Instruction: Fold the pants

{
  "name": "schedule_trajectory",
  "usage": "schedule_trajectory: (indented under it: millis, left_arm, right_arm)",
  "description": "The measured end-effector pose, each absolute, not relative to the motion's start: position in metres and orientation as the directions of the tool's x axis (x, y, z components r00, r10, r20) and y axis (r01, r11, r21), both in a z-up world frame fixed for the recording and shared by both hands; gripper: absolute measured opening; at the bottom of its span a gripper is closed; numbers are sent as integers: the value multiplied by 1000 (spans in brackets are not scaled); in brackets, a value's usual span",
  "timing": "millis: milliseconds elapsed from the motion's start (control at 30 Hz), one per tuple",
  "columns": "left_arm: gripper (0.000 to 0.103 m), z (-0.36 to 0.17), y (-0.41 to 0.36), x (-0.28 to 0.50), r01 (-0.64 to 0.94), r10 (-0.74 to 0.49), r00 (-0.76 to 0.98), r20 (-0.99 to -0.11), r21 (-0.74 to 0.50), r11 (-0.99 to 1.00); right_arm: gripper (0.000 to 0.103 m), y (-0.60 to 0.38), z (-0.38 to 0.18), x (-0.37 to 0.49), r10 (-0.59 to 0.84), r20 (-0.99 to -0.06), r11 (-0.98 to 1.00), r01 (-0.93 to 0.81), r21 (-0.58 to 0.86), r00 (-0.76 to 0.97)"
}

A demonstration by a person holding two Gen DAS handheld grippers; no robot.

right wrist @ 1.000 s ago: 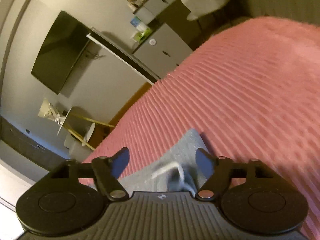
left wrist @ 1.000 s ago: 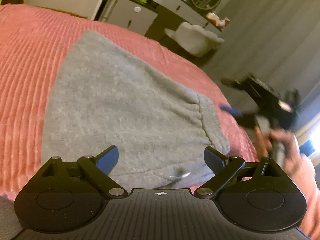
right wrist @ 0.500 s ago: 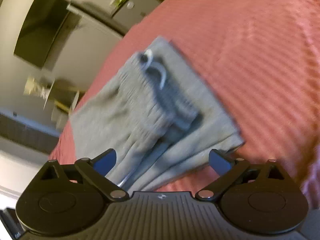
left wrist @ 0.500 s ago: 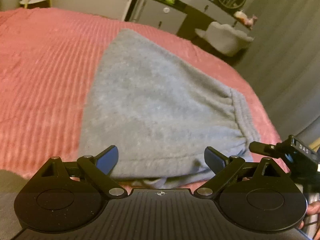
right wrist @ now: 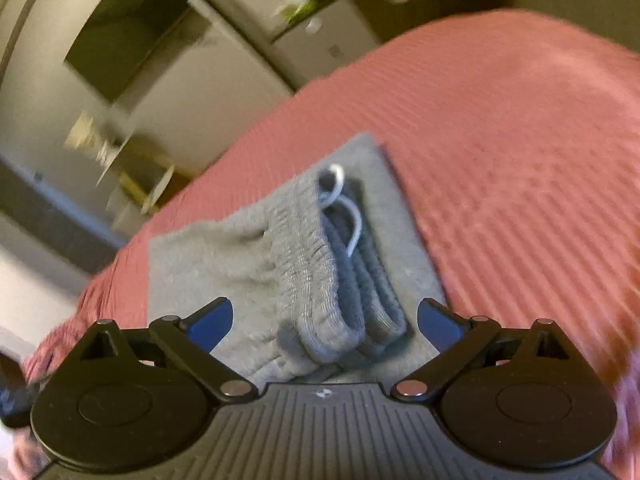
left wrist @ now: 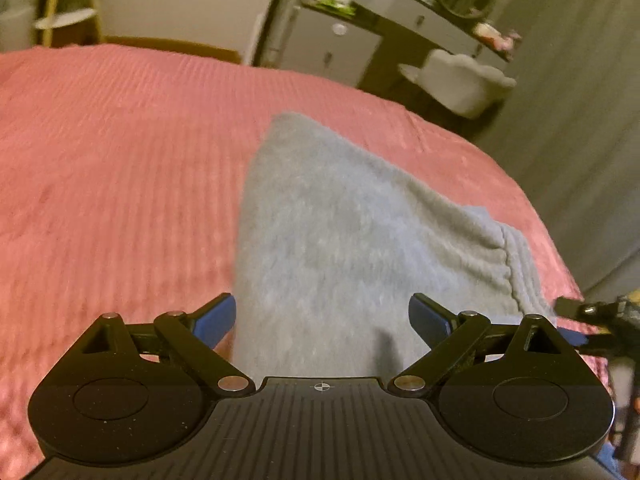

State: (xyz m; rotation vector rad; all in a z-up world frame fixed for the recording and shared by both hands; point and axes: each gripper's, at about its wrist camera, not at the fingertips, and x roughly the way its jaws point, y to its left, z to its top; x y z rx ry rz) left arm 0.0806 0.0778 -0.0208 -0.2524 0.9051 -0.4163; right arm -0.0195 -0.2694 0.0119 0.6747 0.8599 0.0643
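From the left wrist view, the left tool [left wrist: 322, 316] hangs over the near edge of the gray pants [left wrist: 360, 240], its jaws spread wide and nothing between the blue pads [left wrist: 216, 318]. The pads hover above the cloth, and I cannot say that either one touches it. The pants lie folded into a thick wedge on the pink ribbed bedspread [left wrist: 120, 184], narrowing toward the far side of the bed, with the ribbed waistband [left wrist: 520, 268] along the right-hand edge. At the far right of this view, the black frame of the right tool [left wrist: 596, 322] shows just beside that waistband edge, too blurred to read more. Behind the bed stand a white cabinet [left wrist: 332, 48] and a pale chair [left wrist: 460, 80].

From the right wrist view, the right tool [right wrist: 324, 320] is released as well, its jaws standing far apart and empty. The stacked waistband layers [right wrist: 320, 280] lie below and ahead of the gap between the blue pads [right wrist: 210, 320], which clear the cloth on both sides. A white drawstring [right wrist: 352, 216] curls out over the top of the waistband. The folded pants [right wrist: 208, 264] rest flat on the bedspread [right wrist: 520, 160], near its left-hand edge as this camera sees it. The picture is smeared with motion, and the room behind shows only a dark screen [right wrist: 128, 36] on the wall.
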Motion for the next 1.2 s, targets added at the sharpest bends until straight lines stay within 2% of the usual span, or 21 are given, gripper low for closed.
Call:
schedule_trajectory:
  millis: [167, 333, 433, 567, 633, 700, 800, 833, 867, 933, 1000, 1033, 1200]
  left_arm:
    - [97, -47, 76, 122, 325, -498, 472, -727, -382, 865]
    - [100, -79, 88, 159, 310, -572, 332, -751, -485, 817]
    - [102, -90, 91, 169, 314, -656, 301, -692, -578, 753]
    - [103, -94, 83, 170, 395, -790, 214, -574, -689, 608]
    - [103, -104, 73, 174, 437, -761, 204, -616, -638, 634]
    - [103, -105, 68, 178, 423, -772, 212, -599, -655, 625]
    - [103, -102, 66, 183, 321, -764, 240, -599, -694, 645]
    - [96, -98, 63, 178, 335, -754, 257, -604, -677, 656]
    - [89, -93, 58, 172, 367, -710, 275, -648, -612, 701]
    - [63, -85, 47, 162, 400, -647, 304, -700, -522, 753]
    - [51, -76, 45, 158, 378, -629, 312, -712, -514, 770]
    - [48, -71, 41, 157, 375, -612, 319, -724, -497, 783]
    - [44, -43, 14, 136, 458, -496, 405, -768, -298, 837]
  right_arm:
    - [99, -299, -21, 17, 392, -708, 752, 238, 615, 588]
    - [99, -335, -55, 52, 594, -614, 608, 209, 766, 520]
    - [99, -341, -67, 71, 674, -537, 544, 152, 825, 507]
    - [99, -328, -71, 92, 777, -450, 470, 70, 880, 440]
    - [99, -314, -70, 100, 796, -470, 509, -1, 861, 382]
    - [99, -302, -77, 109, 786, -512, 551, -15, 835, 347]
    - [99, -295, -76, 118, 759, -547, 567, 56, 822, 352]
    - [98, -291, -70, 113, 734, -569, 589, 69, 805, 371]
    - [94, -282, -61, 108, 687, -611, 648, 48, 760, 393]
    - [77, -262, -46, 95, 590, -691, 767, -25, 641, 417]
    - [71, -251, -31, 87, 554, -701, 801, -59, 595, 449]
    - [68, -251, -23, 86, 551, -692, 800, -61, 596, 466]
    - [64, -236, 2, 88, 513, -691, 832, -99, 546, 509]
